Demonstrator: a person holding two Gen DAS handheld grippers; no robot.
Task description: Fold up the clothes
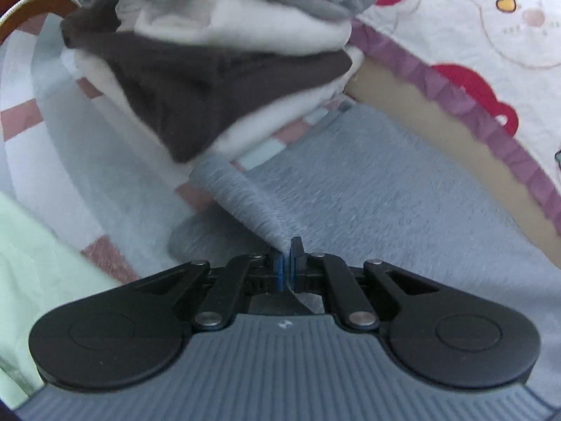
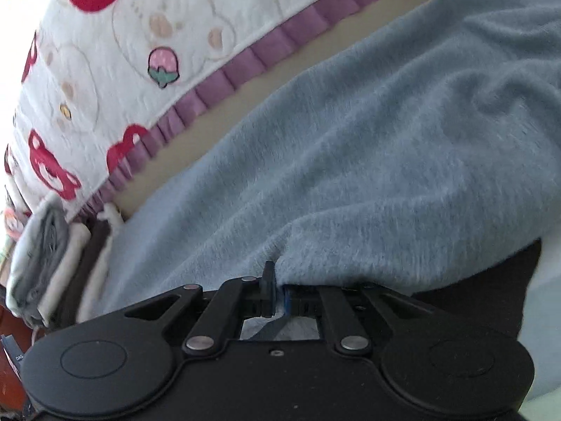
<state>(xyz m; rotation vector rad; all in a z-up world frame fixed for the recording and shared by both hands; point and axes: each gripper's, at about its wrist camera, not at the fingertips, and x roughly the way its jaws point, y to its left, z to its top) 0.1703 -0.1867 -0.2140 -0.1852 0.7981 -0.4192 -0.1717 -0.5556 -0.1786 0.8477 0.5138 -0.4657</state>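
Left gripper (image 1: 286,263): its fingers are pressed together on a pinched ridge of the blue fleece garment (image 1: 368,189), which rises from the flat cloth to the fingertips as a rolled fold.

Right gripper (image 2: 277,289): its fingers are clamped on an edge of the same garment (image 2: 368,161); the fleece bulges over the right finger and hides most of it, while the left finger (image 2: 268,280) stands clear and dark against the cloth.

Blue fleece garment: spread over the bed between the two grippers, fuzzy and pale blue-grey, with soft creases toward the right in the right wrist view. A dark layer shows under its lower right edge in that view; what it is cannot be told.

Stack of folded clothes (image 1: 217,45): ahead of the left gripper, just beyond the garment's far corner. From the top it shows grey, white, dark brown, then white layers. The right wrist view catches it at the far left edge (image 2: 45,256).

Checked sheet (image 1: 45,129): pale blue with pink and white squares, under the stack and left of the garment.

Bear quilt (image 1: 491,35): white, printed with bears, red shapes and strawberries, edged with a purple frill (image 2: 245,66), lying along the far side of the garment.

Tan strip (image 1: 420,119): bare surface between the frill and the garment.

Pale green cloth (image 1: 31,273): at the left edge of the left wrist view, beside the sheet.
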